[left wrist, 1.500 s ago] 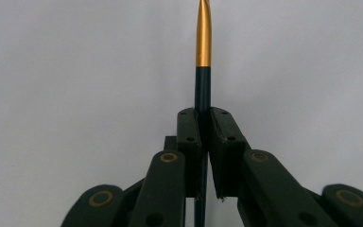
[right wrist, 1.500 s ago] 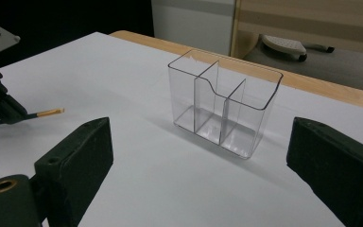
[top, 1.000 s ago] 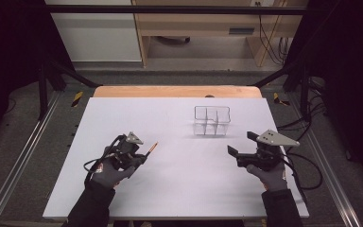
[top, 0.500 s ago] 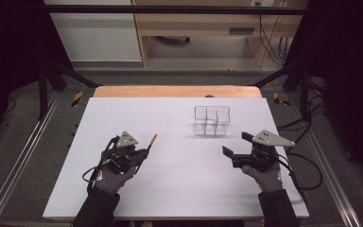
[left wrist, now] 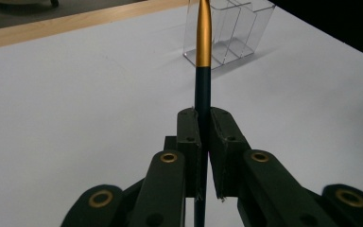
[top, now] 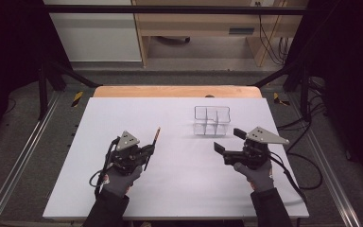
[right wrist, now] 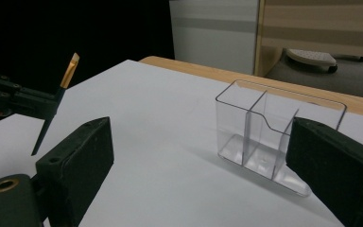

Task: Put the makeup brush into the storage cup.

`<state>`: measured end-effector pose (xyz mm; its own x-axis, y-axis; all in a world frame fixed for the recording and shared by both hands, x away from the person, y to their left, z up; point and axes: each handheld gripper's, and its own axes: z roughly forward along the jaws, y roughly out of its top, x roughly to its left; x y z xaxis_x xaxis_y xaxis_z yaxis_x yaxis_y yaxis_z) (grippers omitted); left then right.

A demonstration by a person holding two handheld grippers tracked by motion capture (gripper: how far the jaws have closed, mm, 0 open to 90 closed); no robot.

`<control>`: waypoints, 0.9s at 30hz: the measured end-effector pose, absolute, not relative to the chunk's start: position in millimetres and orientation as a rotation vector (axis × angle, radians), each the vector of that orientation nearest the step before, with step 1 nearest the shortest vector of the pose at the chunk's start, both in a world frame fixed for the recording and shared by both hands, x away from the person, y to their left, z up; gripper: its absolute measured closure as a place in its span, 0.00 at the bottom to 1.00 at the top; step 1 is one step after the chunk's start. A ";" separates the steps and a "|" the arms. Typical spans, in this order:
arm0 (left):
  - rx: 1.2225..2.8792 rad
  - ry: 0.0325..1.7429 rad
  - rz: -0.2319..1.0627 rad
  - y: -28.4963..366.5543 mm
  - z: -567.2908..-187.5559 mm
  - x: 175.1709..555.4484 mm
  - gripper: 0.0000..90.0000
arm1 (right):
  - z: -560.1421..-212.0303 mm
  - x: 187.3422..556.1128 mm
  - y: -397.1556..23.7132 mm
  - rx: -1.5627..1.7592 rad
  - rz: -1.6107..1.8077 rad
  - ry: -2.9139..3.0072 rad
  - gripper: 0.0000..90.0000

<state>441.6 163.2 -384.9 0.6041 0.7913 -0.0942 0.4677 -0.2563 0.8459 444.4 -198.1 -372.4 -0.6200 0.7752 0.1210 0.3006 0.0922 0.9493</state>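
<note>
The table (top: 123, 118) is covered by a white sheet that takes up most of the scene, with a strip of bare wood along its far edge. Right of centre and toward the far side stands a clear organizer (top: 211, 120), upright, with thin walls dividing it into compartments open at the top. It looks like the place where the pencil is meant to go, which would explain why it sits within reach of both hands.

The right gripper (top: 229, 140) hovers just near and right of the organizer, its jaws wide apart with nothing between them. In its own view the organizer sits between the two jaws farther off, so the hand seems lined up to steady or take it.

The left gripper (top: 149, 150) is near the left of centre, clamped on a dark pencil (left wrist: 202, 90) with a gold end. The grip is low on the shaft, leaving the gold end free and aimed at the organizer, a fair hold for dropping it in.

The pencil's lower end is hidden behind the jaws, and its tip is cut off at the frame's top. How many compartments the organizer has is hard to count through the clear walls.
</note>
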 end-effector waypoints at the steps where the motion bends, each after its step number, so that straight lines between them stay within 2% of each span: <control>1: 1.890 1.012 0.436 160.5 -384.9 441.4 0.91 | -371.2 445.5 -193.3 1.055 1.555 1.962 0.10; 16: 1.816 0.986 0.459 142.8 -389.1 433.6 0.91 | -362.1 449.9 -165.7 1.068 1.641 1.954 0.11; 27: 1.782 0.997 0.448 134.8 -401.2 425.3 0.91 | -373.4 450.1 -145.4 1.116 1.686 1.969 0.13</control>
<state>425.3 134.8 -401.2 0.5905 0.7947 -0.1404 0.4225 -0.1562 0.8928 450.1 -145.4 -373.4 -0.6445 0.7254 0.2416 0.3502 -0.0008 0.9367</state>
